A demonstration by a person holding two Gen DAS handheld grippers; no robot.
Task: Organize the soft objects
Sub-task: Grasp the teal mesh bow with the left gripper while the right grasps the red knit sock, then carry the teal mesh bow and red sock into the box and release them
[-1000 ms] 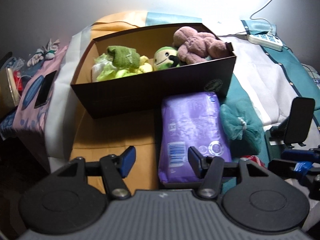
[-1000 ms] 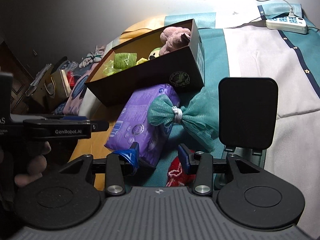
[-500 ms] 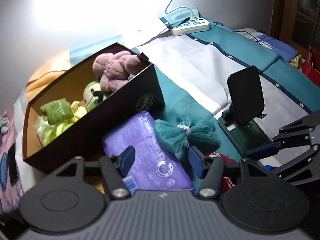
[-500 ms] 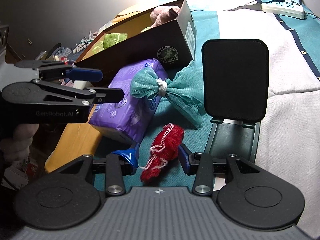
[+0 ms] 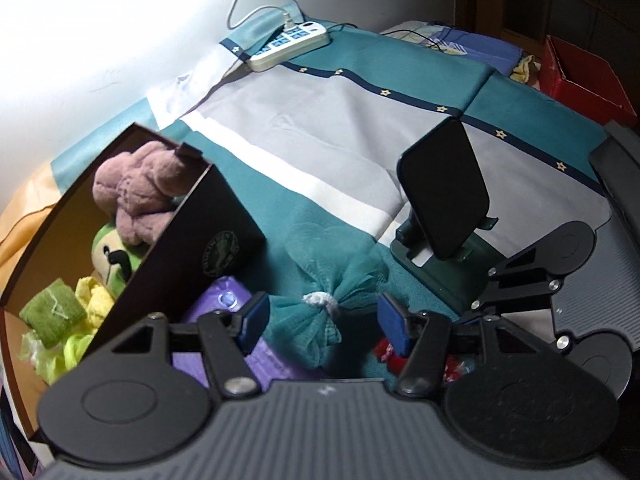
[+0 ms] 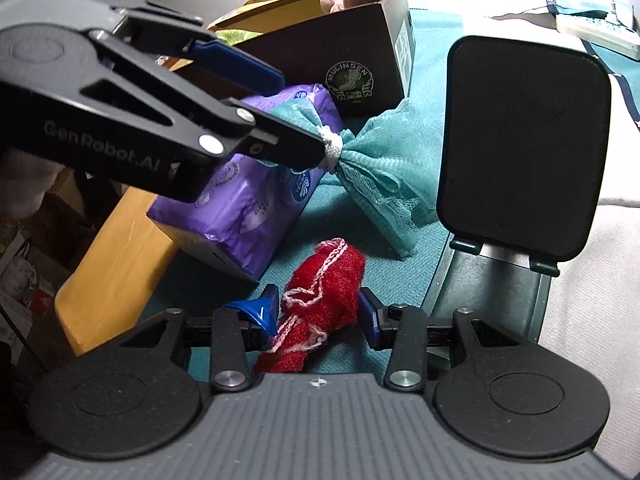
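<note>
A teal mesh bow point(image 5: 320, 276) with a white tie lies on the bed beside a purple soft pack point(image 6: 248, 200). My left gripper point(image 5: 324, 322) is open and straddles the bow at its tie, pads apart from the mesh. A red knitted cloth point(image 6: 324, 292) lies in front of the pack. My right gripper point(image 6: 318, 314) is open around it, and the cloth nearly fills the gap between the pads. A dark brown box point(image 5: 216, 232) behind holds a pink plush point(image 5: 136, 184), a green plush point(image 5: 108, 248) and green and yellow cloths.
A phone on a dark green stand point(image 6: 520, 152) stands right beside both grippers. A white power strip point(image 5: 288, 44) with its cable lies at the far edge of the bed. A red box point(image 5: 580, 76) sits at the far right. Clutter fills the floor on the left.
My left gripper has swung right and rolled, from over the purple pack to astride the teal bow. My right gripper has sunk over the red cloth, which now lies between its fingers.
</note>
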